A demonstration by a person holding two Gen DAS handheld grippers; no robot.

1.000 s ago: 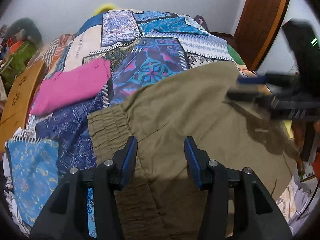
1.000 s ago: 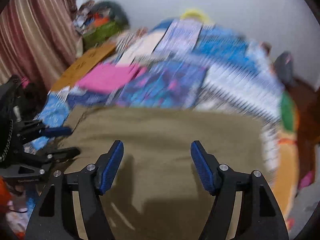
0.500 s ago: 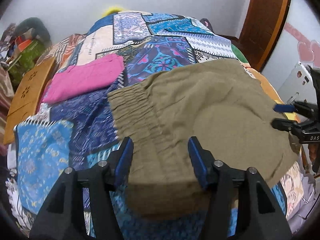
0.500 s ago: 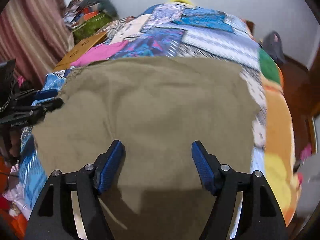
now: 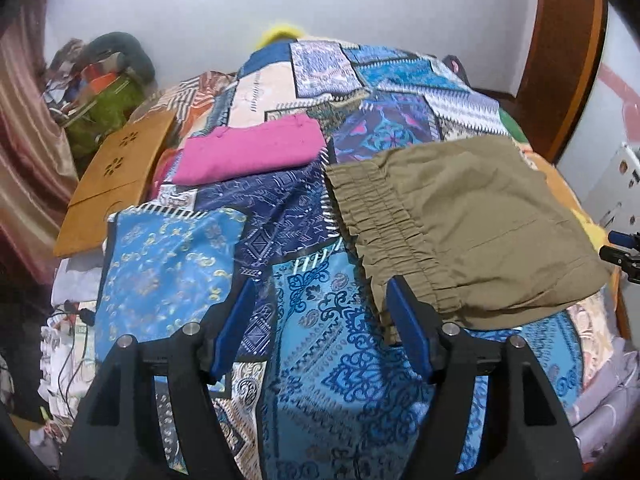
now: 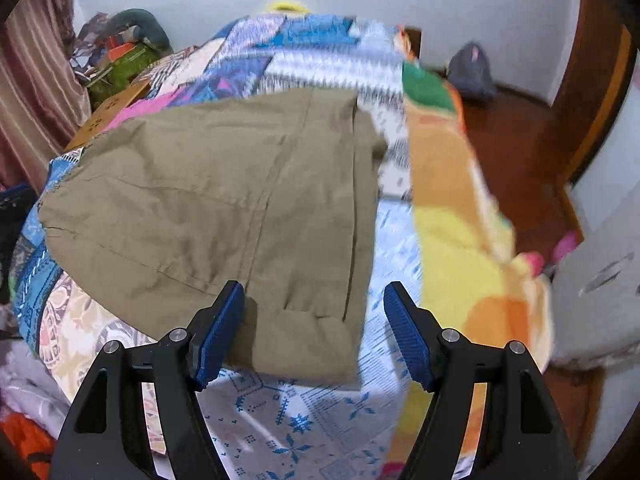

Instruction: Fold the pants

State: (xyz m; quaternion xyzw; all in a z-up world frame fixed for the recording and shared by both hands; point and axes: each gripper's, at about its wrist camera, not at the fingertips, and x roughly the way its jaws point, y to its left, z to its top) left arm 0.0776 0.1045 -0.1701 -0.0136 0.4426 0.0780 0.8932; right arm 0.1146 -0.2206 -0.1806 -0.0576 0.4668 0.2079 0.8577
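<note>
The patchwork-covered bed (image 5: 280, 380) carries the olive pants (image 6: 224, 200), folded into a compact block near its right edge, beside the folded pink garment (image 5: 248, 152). Both the left tongs (image 5: 320, 328) and right tongs (image 6: 314, 330) gape wide, holding nothing, so folding looks nearly finished. Next probably calls for a final tidy or setting the pants aside.

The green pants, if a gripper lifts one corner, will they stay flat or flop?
Probably flop: the pants lie thin and wrinkled on the quilt. They look light. The gathered waistband is thicker, so likely easier to pinch.
</note>
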